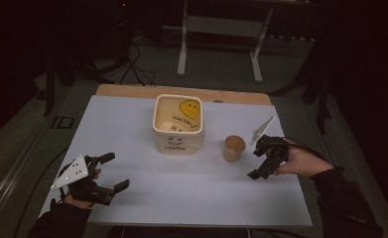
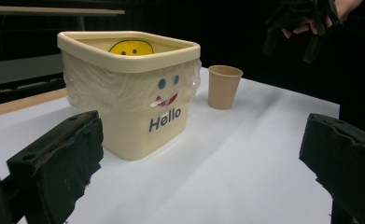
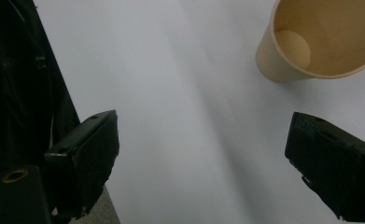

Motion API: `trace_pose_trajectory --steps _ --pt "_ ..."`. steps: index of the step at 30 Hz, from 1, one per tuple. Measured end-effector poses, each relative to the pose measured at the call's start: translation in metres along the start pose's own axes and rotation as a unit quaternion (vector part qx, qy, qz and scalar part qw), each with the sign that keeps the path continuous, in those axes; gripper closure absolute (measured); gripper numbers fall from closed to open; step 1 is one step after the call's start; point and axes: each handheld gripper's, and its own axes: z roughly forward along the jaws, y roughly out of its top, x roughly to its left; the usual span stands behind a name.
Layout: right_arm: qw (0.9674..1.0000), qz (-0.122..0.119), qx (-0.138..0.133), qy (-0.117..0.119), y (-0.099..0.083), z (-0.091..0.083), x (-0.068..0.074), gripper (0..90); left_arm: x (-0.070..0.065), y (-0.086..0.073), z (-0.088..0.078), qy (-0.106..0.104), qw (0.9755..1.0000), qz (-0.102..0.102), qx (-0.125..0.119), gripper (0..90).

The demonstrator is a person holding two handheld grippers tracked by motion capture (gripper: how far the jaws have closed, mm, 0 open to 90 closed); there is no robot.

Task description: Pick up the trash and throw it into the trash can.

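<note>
A cream plastic bin (image 1: pixel 178 124) with a yellow smiley inside and "Hello" on its front stands at the table's back middle. A tan paper cup (image 1: pixel 233 148) stands upright and empty just right of it. My left gripper (image 1: pixel 116 170) rests open at the front left, nothing between its jaws. From the left gripper view (image 2: pixel 203 154), the bin (image 2: pixel 129 88) is ahead and the cup (image 2: pixel 224 86) beyond it. My right gripper (image 1: pixel 255 162) is open, right of the cup and apart from it. In the right gripper view (image 3: pixel 201 140), the cup (image 3: pixel 320 42) is at the upper right.
The white table top (image 1: pixel 181 193) has a wooden strip (image 1: pixel 132 90) along its back edge. A metal table frame (image 1: pixel 219 44) and cables (image 1: pixel 132 64) stand on the dark floor behind. The other hand's gripper (image 2: pixel 306 23) hangs at the upper right of the left gripper view.
</note>
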Motion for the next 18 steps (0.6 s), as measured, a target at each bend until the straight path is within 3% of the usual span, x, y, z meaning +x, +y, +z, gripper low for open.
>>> trace_pose_trajectory --steps 12,18 --pt "0.9995 -0.003 0.029 0.007 0.018 0.002 -0.018 12.0 0.0 0.001 -0.001 -0.002 1.0 0.001 -0.003 0.4" --pt "0.999 -0.011 0.044 -0.002 0.026 0.006 -0.028 11.4 0.0 0.001 -0.001 -0.003 1.0 0.0 -0.003 0.4"
